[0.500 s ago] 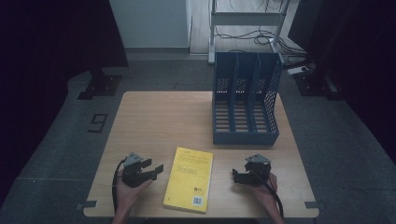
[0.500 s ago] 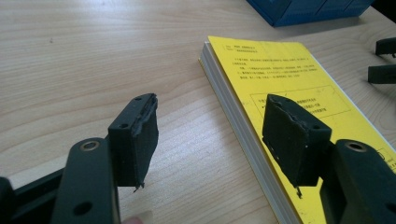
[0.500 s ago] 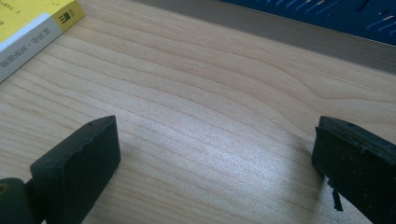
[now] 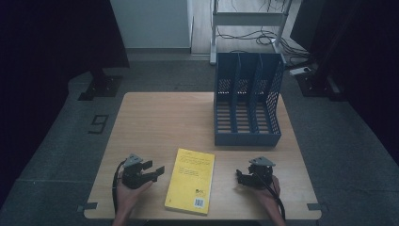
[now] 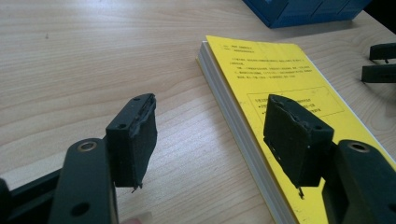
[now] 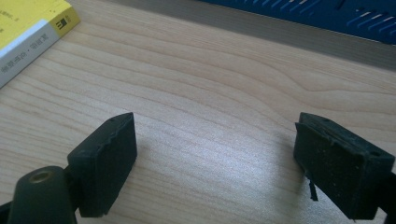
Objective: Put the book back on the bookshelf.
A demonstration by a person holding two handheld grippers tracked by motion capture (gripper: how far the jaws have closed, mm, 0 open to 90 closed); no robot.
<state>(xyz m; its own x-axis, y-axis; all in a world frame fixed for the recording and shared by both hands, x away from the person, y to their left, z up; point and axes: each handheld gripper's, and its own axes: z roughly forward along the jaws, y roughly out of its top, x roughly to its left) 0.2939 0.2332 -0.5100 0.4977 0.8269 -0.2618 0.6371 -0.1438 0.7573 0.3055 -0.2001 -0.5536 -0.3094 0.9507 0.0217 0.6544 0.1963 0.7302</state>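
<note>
A yellow book (image 4: 189,181) lies flat on the wooden table (image 4: 164,117), near the front edge and between the two hands. My left gripper (image 4: 154,171) rests just left of the book, pointing at it, jaws open with nothing between them. Seen from the left gripper view, the gripper (image 5: 210,105) faces the book's (image 5: 280,79) long page edge, with its right jaw over the cover. My right gripper (image 4: 241,178) sits to the right of the book, also open. Its jaws (image 6: 217,121) stand wide over bare wood, and the book's corner (image 6: 28,23) shows at upper left.
A blue three-slot file rack (image 4: 247,101) stands at the back right of the table, its open front facing me; its base (image 6: 327,14) lies just beyond the right gripper. The right gripper's jaws (image 5: 380,60) show at the far right of the left gripper view.
</note>
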